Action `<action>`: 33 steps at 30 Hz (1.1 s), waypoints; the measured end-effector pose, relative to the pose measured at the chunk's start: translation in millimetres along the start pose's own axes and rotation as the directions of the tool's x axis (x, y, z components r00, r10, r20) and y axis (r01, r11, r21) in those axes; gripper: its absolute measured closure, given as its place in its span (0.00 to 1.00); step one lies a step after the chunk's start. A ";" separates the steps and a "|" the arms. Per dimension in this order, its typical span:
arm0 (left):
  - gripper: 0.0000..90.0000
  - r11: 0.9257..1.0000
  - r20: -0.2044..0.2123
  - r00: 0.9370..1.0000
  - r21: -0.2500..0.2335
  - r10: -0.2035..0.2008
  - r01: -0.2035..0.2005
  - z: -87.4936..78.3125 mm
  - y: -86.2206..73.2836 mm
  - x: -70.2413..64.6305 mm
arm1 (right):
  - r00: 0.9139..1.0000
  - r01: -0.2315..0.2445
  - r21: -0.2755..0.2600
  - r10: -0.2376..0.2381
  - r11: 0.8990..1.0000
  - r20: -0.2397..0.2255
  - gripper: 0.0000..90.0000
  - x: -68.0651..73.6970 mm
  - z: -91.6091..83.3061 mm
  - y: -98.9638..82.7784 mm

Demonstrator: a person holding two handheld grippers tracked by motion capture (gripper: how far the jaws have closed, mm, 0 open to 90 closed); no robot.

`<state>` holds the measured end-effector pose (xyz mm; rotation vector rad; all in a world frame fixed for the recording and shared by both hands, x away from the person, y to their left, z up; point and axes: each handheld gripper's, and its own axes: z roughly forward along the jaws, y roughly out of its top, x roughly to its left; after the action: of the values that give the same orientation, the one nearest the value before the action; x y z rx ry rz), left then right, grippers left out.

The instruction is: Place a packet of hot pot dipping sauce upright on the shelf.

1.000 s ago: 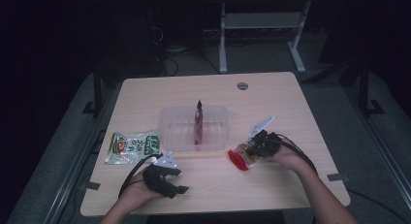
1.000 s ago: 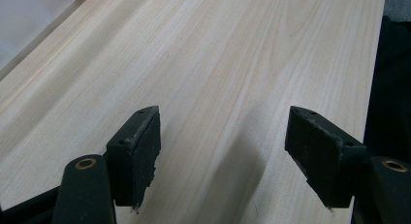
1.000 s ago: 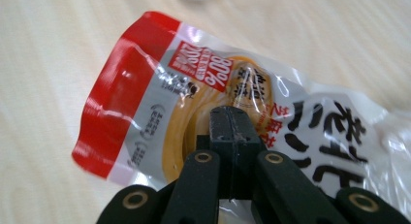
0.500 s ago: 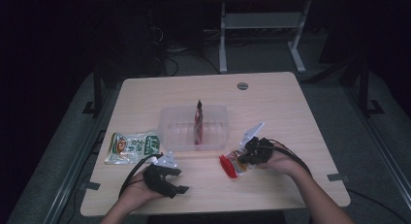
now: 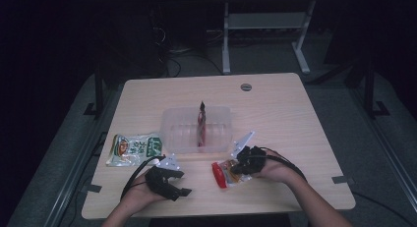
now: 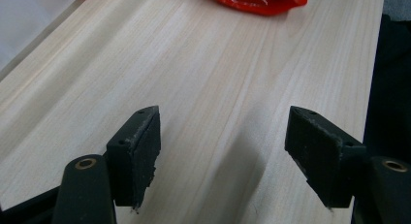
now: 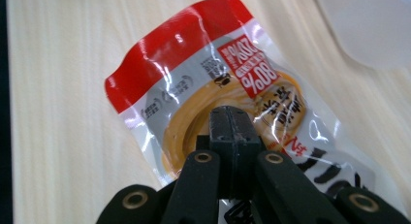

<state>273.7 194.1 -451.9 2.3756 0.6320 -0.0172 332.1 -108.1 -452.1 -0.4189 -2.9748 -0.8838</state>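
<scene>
while the right claw is clamped on a red-edged noodle packet, the packet lies low over the tabletop, just in front of a clear plastic tub. seen from the right gripper view, the jaws meet tightly over the packet's printed face. an upright dark sachet stands inside the tub. the left claw rests near the front edge with its jaws spread wide and nothing between them; its pads frame bare wood. a green-and-white packet lies left of the tub.
</scene>
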 end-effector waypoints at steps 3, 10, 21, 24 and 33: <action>0.32 1.000 -0.001 1.000 -0.002 0.001 -0.001 0.2 0.0 -0.4 | 0.999 -0.002 -0.017 0.001 1.000 -0.035 1.00 5.8 4.6 4.4; 0.32 1.000 -0.002 1.000 -0.002 0.004 -0.004 0.0 0.2 0.1 | 0.996 0.032 -0.025 -0.034 0.999 -0.080 1.00 19.2 13.9 16.0; 0.32 1.000 -0.005 1.000 -0.003 0.013 -0.013 -1.7 0.5 0.1 | 0.996 0.036 -0.055 -0.041 0.998 -0.083 0.94 24.7 2.5 17.0; 0.32 1.000 -0.004 1.000 -0.012 0.004 -0.004 -1.3 0.4 -0.7 | 0.998 0.023 -0.092 -0.028 0.996 -0.057 0.86 26.9 -11.4 14.1; 0.37 0.998 0.004 1.000 -0.069 -0.011 0.011 -5.2 4.3 -3.0 | 0.988 -0.138 -0.197 0.150 0.971 0.045 0.54 24.0 -47.0 -12.7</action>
<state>272.2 193.1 -444.7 2.3057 0.6338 -0.0041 302.6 -137.5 -417.3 -0.6685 -2.8739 -1.1679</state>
